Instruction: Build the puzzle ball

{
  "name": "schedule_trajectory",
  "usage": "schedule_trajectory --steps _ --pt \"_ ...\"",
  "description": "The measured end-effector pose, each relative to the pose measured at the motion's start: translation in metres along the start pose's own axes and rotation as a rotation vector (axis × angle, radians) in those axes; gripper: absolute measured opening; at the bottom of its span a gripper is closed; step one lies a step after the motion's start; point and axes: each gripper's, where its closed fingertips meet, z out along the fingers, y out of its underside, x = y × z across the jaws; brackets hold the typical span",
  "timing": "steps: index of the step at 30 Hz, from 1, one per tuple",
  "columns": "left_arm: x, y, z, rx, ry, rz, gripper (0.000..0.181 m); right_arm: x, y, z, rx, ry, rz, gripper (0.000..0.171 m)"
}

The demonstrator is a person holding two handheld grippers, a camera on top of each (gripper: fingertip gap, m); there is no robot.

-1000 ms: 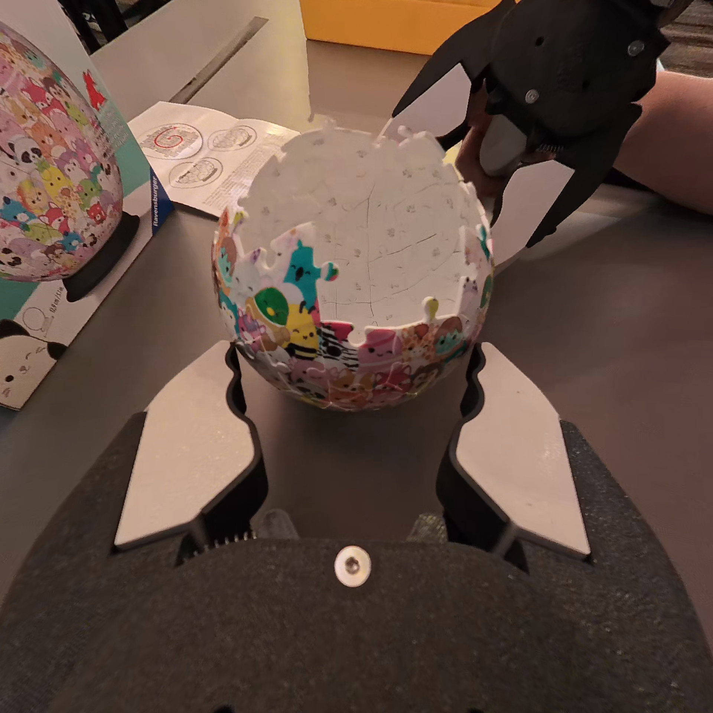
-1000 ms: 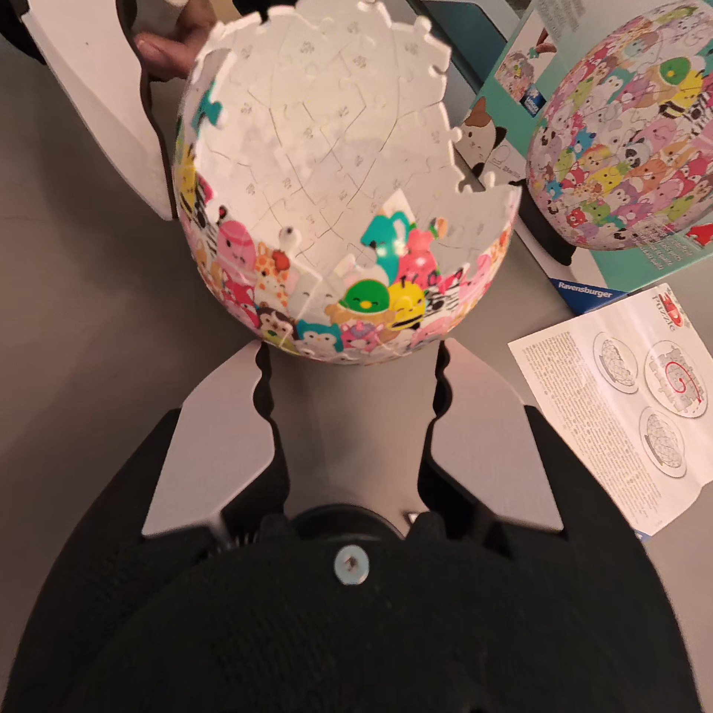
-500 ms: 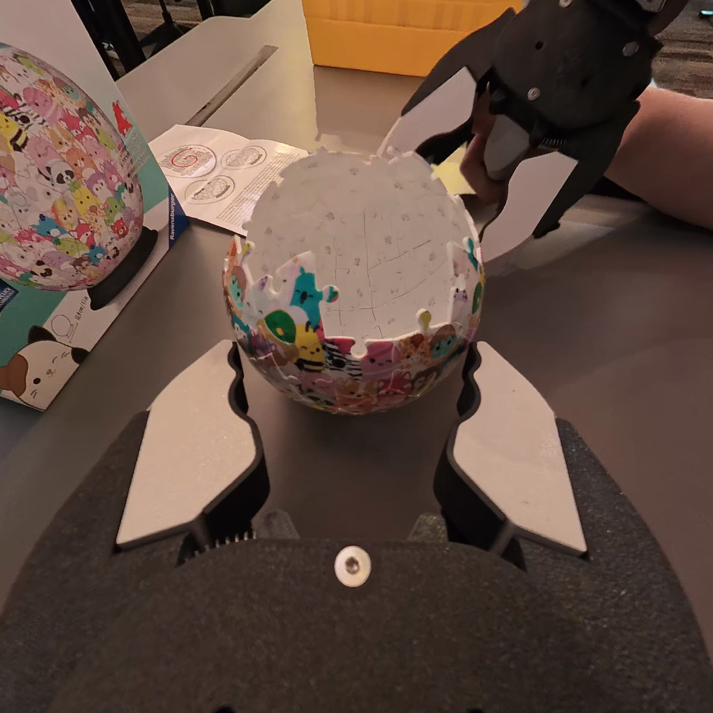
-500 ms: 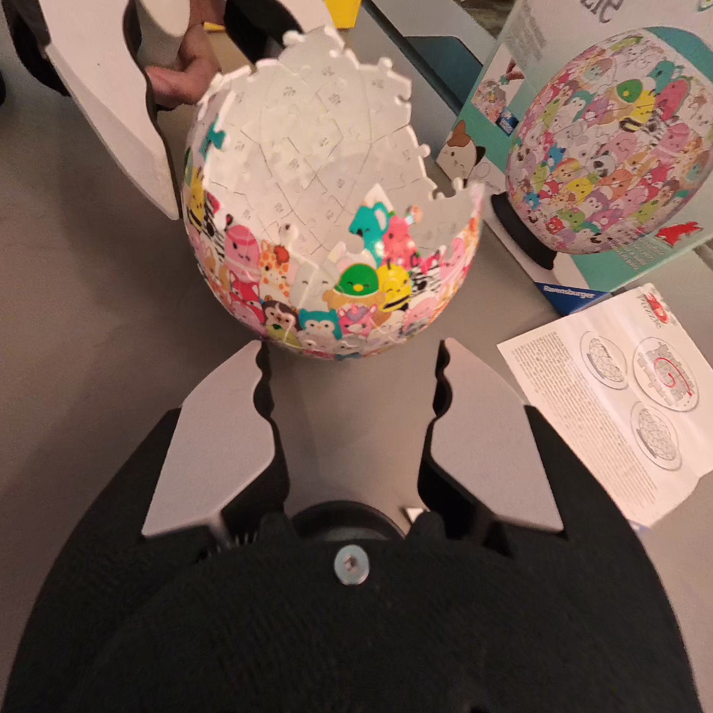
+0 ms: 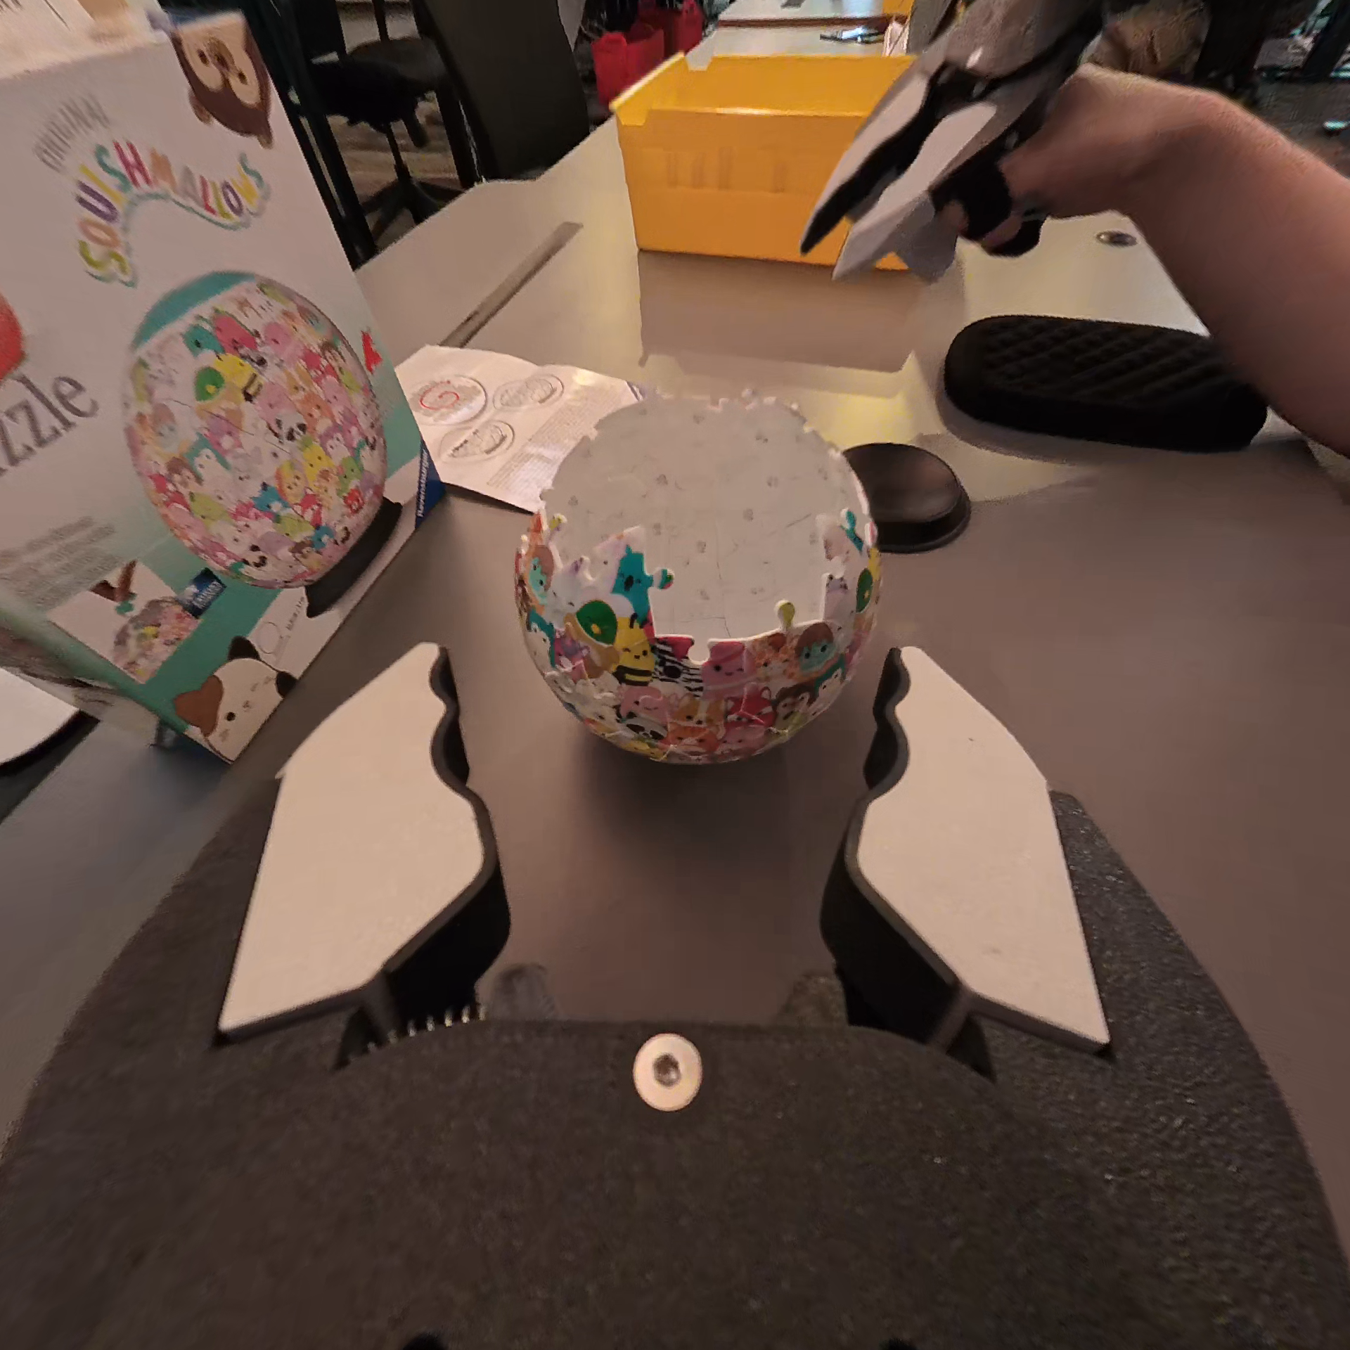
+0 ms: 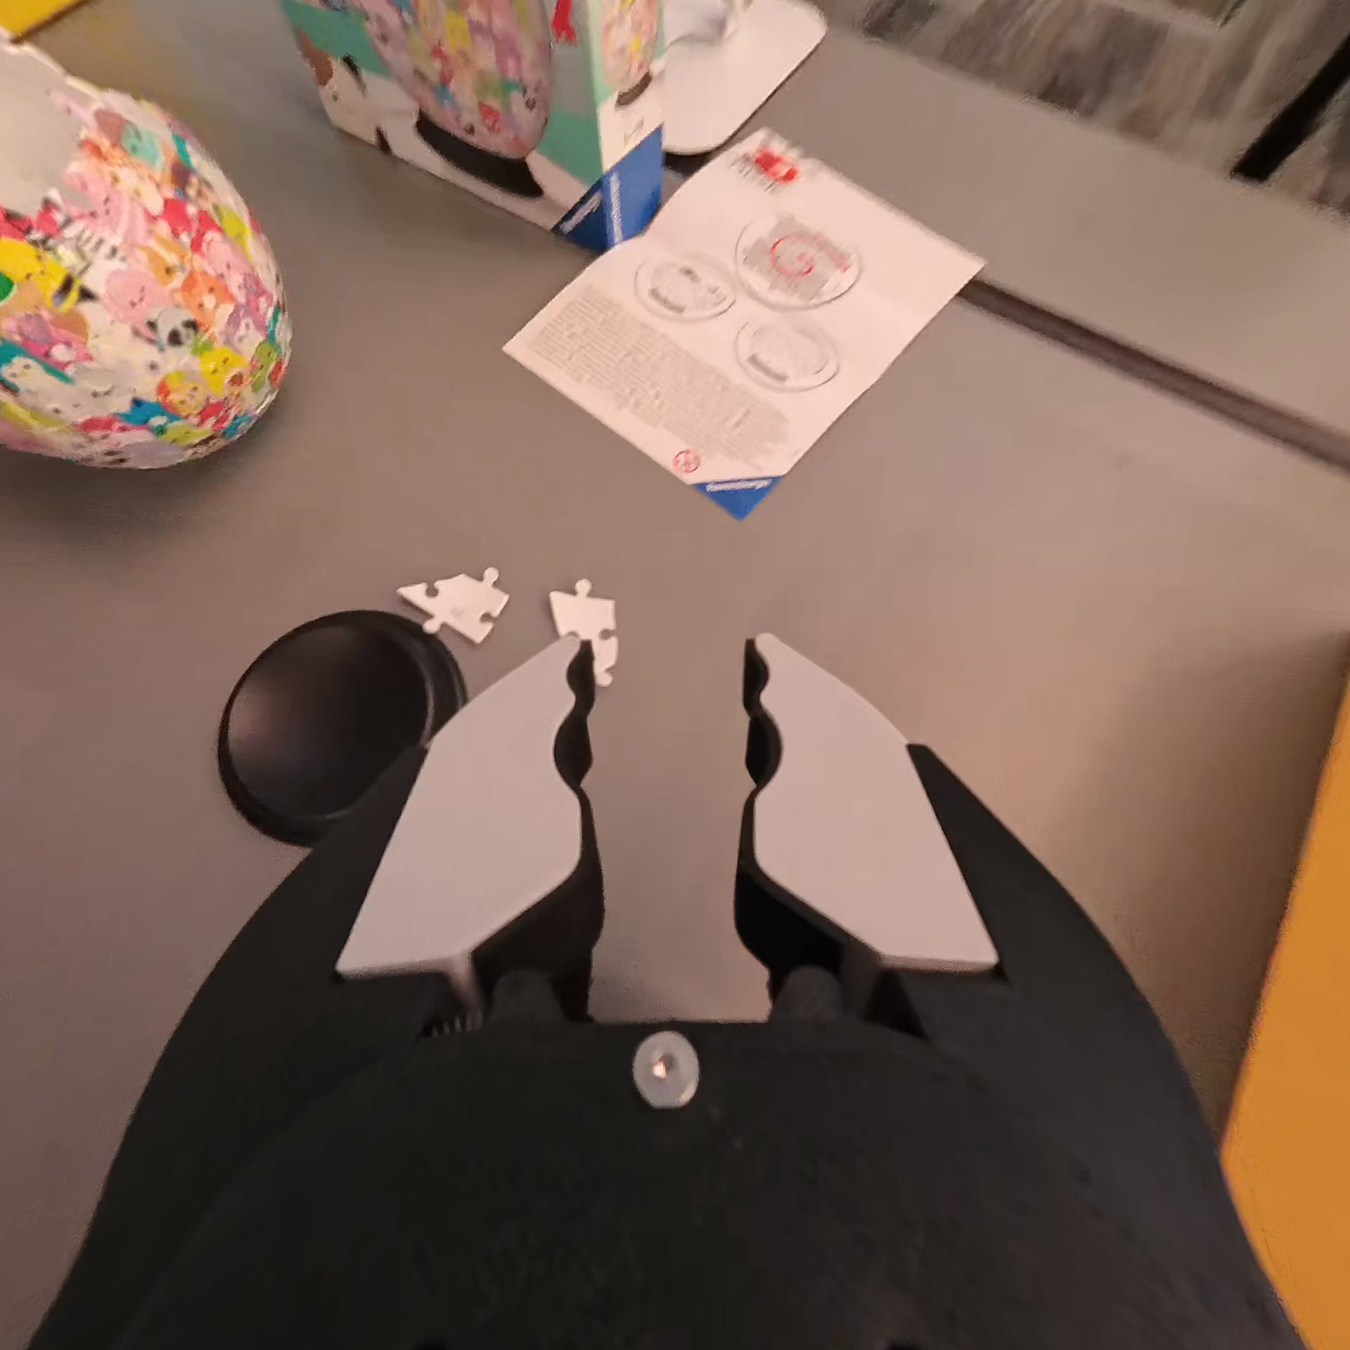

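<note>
The half-built puzzle ball [image 5: 698,584], colourful outside and white inside, rests open side up on the grey table [image 5: 1096,657]. My left gripper [image 5: 668,657] is open and empty just in front of it, not touching. The ball also shows at the left edge of the right wrist view [image 6: 131,292]. My right gripper [image 6: 661,643] is open and empty above the table. Two loose white puzzle pieces [image 6: 456,603] [image 6: 588,621] lie face down just ahead of its left fingertip. In the left wrist view the right gripper [image 5: 884,226] is held high at the back right.
The black round ball stand [image 6: 329,723] [image 5: 909,497] sits beside the loose pieces. The puzzle box [image 5: 182,409] stands at the left, an instruction sheet [image 6: 745,329] lies flat beyond. A yellow bin [image 5: 738,153] is at the back, a black wrist pad [image 5: 1096,380] at the right. The tips of one gripper are about 30 cm away from the tips of the other.
My left gripper has pulled back from the ball. My right gripper has lifted away from the ball and swung over to the two loose pieces, its jaws a little narrower.
</note>
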Motion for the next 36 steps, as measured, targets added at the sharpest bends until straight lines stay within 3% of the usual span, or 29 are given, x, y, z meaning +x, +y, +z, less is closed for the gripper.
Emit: schedule_trajectory --steps 8,15,18,22,28,34,36 --pt "0.004 -0.019 -0.017 0.015 -0.039 0.070 0.106 -0.021 0.039 0.044 -0.179 -0.034 -0.170 0.040" --pt "0.007 -0.028 -0.023 0.023 -0.051 0.108 0.105 -0.034 0.033 0.054 -0.128 -0.086 -0.178 0.040" --pt "0.007 -0.029 -0.024 0.016 -0.055 0.118 0.104 -0.062 0.022 0.054 -0.072 -0.190 -0.305 0.038" --pt "0.008 -0.031 -0.027 0.027 -0.057 0.121 0.104 -0.068 0.024 0.060 -0.168 -0.243 -0.494 0.034" --pt "0.007 -0.030 -0.030 0.026 -0.062 0.123 0.103 -0.076 0.028 0.071 -0.255 -0.352 -0.522 0.029" --pt "0.006 -0.029 -0.031 0.023 -0.067 0.121 0.103 -0.077 0.030 0.083 -0.325 -0.414 -0.549 0.039" --pt "0.005 -0.029 -0.030 0.022 -0.068 0.117 0.102 -0.080 0.029 0.085 -0.341 -0.465 -0.557 0.032"
